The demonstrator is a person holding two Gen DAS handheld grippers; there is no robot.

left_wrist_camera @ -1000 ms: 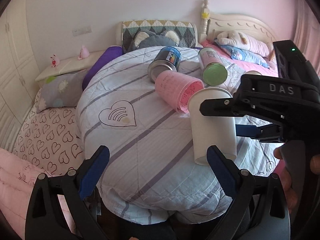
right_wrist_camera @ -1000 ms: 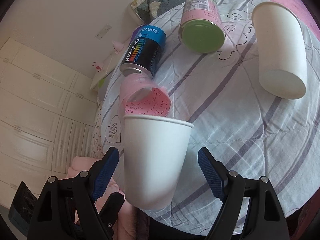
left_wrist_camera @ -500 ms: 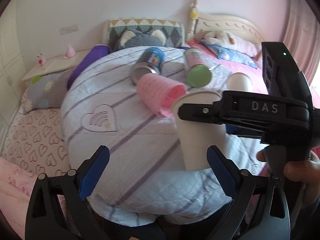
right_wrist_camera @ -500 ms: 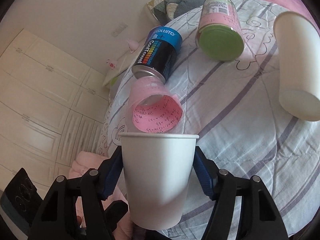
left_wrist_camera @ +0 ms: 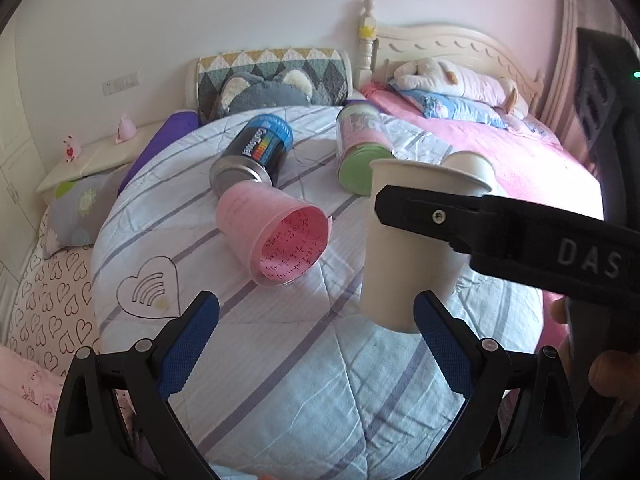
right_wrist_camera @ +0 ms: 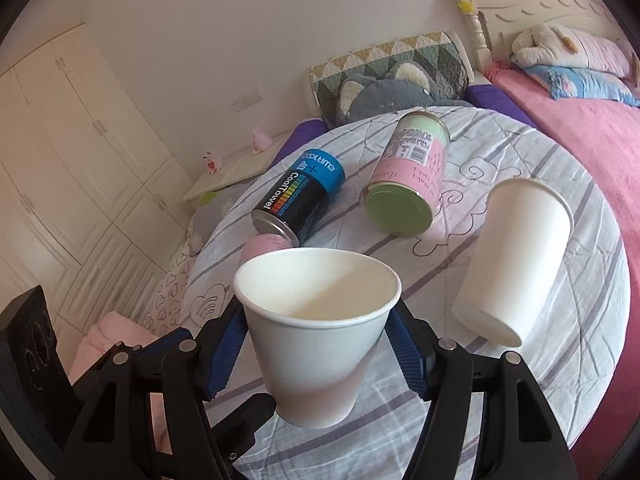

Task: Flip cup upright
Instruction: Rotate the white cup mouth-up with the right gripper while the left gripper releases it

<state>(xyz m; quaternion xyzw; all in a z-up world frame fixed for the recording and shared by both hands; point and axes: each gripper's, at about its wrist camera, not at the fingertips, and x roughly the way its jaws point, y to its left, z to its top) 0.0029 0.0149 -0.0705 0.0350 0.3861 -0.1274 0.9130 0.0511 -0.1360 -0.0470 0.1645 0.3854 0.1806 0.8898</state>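
Item: white paper cup [right_wrist_camera: 316,328], held mouth-up between the blue pads of the right gripper [right_wrist_camera: 320,344]. The jaws are pinching its wall from both sides just below the rim. Its long axis is running roughly vertical, tapering down to a base that, from the left wrist view, is hanging just above the striped quilt [left_wrist_camera: 280,344], though actual contact cannot be told. The cup is sitting directly ahead of the right gripper, at its fingertips.

Item: left gripper [left_wrist_camera: 316,344], jaws spread wide, holding nothing. The held cup [left_wrist_camera: 404,240] is lying ahead of it and to its right, just past its right pad [left_wrist_camera: 440,344]. The right gripper is the nearer one by far.

Item: second white paper cup [right_wrist_camera: 516,256], lying on its side on the quilt, ahead and to the right of the right gripper, base toward the camera.

Item: pink plastic cup [left_wrist_camera: 276,236], on its side, ahead of the left gripper, mouth facing it.

Item: blue-and-black CoolTowel can [right_wrist_camera: 300,204] and pink-and-green tin [right_wrist_camera: 408,184], both lying down, farther ahead.

Judgement: the held cup is looking upright already; setting it straight down appears to be what remains.
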